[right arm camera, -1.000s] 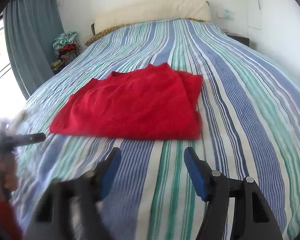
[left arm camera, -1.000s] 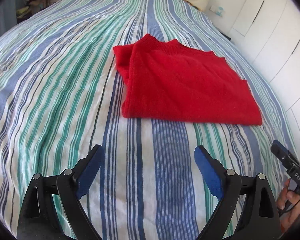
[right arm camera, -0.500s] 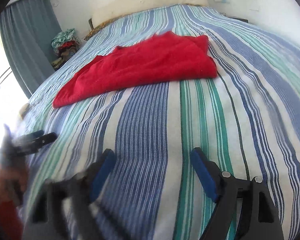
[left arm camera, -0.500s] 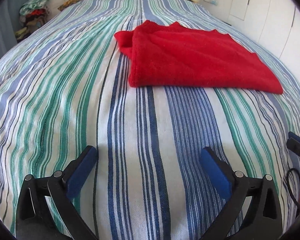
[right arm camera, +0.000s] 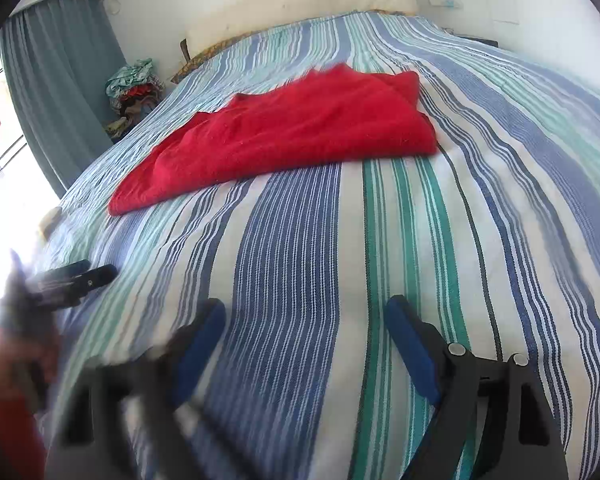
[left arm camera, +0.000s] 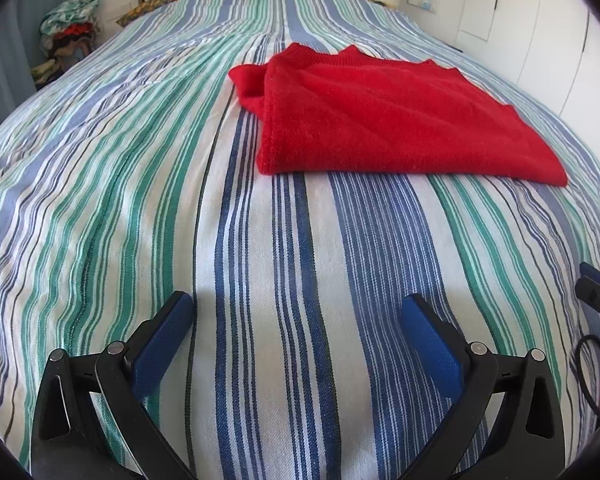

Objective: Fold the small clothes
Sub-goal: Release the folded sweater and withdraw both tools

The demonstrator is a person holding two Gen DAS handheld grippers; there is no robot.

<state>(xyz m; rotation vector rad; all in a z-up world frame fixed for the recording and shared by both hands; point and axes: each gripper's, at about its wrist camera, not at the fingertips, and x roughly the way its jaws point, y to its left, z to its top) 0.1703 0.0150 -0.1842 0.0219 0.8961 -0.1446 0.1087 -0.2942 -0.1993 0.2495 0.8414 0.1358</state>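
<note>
Presently, at far left beside the bed, a heap of mixed clothing (left arm camera: pixel 70 24) sits against the grey curtain (right arm camera: pixel 60 80). The left gripper (left arm camera: pixel 296 320) hovers over the striped bedspread (left arm camera: pixel 140 160), jaws spread wide, holding nothing. Ahead of it and slightly right, the red sweater (left arm camera: pixel 388 120) lies folded flat on the bedspread, well apart from both tools. The right gripper (right arm camera: pixel 304 328) is likewise released and empty, above the bedspread. White wardrobe doors (left arm camera: pixel 560 40) stand at far right.
</note>
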